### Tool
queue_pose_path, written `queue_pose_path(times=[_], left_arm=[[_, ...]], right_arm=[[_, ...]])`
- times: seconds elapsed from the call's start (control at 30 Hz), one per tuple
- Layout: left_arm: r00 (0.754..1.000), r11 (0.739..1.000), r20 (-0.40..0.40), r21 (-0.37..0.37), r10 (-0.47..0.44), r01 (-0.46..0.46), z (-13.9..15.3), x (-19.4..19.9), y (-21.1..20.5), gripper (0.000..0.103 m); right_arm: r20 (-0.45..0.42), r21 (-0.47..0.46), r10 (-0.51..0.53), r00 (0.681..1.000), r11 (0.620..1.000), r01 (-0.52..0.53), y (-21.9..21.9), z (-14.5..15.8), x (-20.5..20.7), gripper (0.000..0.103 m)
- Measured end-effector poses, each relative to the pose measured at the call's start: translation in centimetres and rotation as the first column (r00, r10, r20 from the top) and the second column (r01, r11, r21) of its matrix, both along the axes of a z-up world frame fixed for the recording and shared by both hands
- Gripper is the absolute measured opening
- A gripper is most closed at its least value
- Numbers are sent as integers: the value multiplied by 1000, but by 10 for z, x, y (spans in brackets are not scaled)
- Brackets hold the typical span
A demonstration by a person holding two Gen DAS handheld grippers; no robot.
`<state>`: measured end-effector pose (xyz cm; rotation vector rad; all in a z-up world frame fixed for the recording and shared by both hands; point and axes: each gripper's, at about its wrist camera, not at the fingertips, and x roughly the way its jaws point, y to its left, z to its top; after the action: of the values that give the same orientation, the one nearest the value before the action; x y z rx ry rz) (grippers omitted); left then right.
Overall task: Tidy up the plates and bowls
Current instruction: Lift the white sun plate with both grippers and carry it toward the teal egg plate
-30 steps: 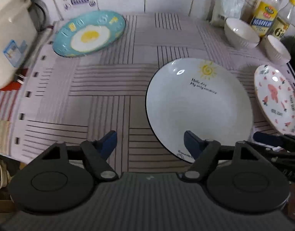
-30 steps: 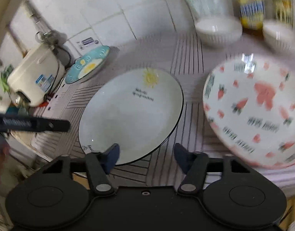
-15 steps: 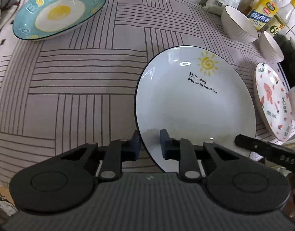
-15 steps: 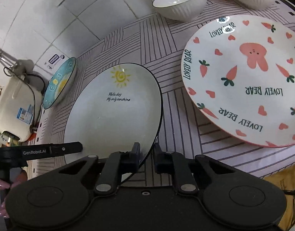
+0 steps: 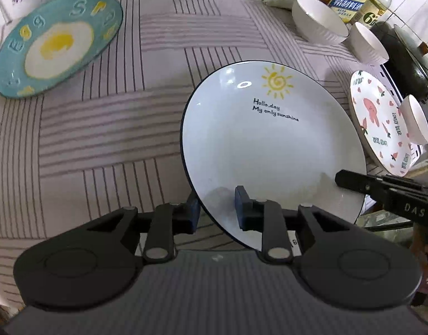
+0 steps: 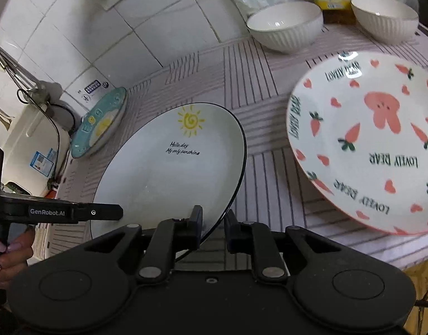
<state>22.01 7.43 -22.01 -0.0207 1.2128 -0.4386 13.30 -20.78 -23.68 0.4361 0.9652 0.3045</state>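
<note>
So both jaws just closed: left hand-held gripper (image 5: pixel 216 209) and right hand-held gripper (image 6: pixel 213 224) now pinch the sunshine plate (image 5: pixel 270 145) rim, ready to lift and stack it.

Your sun plate (image 5: pixel 270 145) sits mid-frame; egg plate (image 5: pixel 57 42) upper left, bear plate (image 5: pixel 381 122) right, bowls (image 5: pixel 317 19) behind.
</note>
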Motion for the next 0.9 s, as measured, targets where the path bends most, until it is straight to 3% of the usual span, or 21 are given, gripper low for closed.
queue_pose_path(times=[0.3,0.47,0.73,0.9], left_arm=[[999,1000,51,-2,-4,4,21,46,2,27],[999,1000,53,14,-8,7,21,80,0,27],[1000,999,6,44,0,0,8,127,-5,27],[999,1000,-32,21,8,-7,-3,139,-5,27]], right_arm=[[81,-32,27,996,999,-25,9,26,41,21],[99,-39,44,994,998,-40,15,24,68,22],[52,-71,32,998,997,-28,26,12,111,23],[24,-107,32,999,994,-29,27,10,125,23]])
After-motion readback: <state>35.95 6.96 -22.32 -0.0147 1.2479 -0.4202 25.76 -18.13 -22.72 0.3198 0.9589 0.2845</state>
